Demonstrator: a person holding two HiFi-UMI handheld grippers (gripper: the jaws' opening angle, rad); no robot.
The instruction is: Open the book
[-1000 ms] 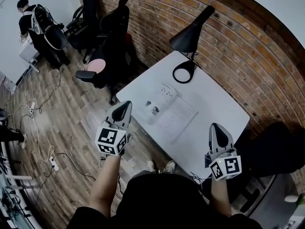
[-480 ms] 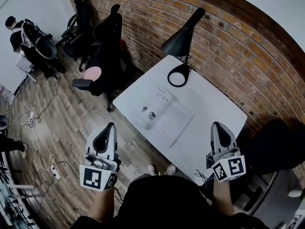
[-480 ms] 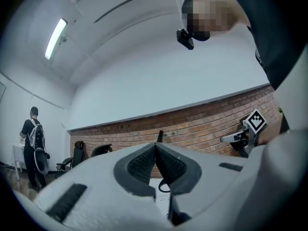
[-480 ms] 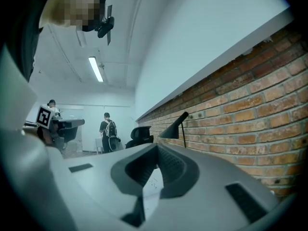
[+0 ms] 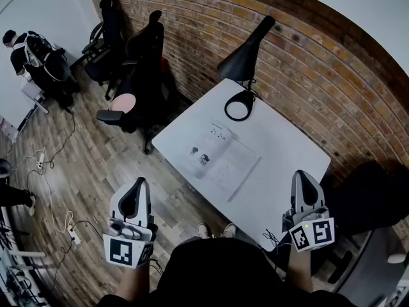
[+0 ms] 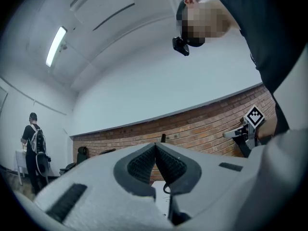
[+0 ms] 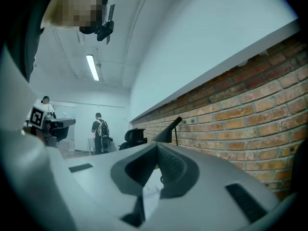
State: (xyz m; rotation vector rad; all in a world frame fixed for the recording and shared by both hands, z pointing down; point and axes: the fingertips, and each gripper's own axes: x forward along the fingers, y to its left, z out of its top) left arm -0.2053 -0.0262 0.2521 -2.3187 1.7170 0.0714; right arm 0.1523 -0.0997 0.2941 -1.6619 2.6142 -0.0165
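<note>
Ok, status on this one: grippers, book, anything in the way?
Both shut and empty, left gripper and right gripper, short of the table. The book lies open on it. The lamp at far end, clear.

The right claw (image 7: 156,146) has its tips pressed together with nothing between them. Through the gap below the tips a strip of the white surface (image 7: 157,174) shows, with a printed page of the book (image 7: 148,193) lying on it. A black lamp (image 7: 166,133) stands at the surface's far edge, beside the brick wall (image 7: 240,109) along the right. Further back are a dark chair (image 7: 134,135) and a person (image 7: 99,132) wearing a backpack. The left claw (image 7: 71,122) hangs at the far left.
</note>
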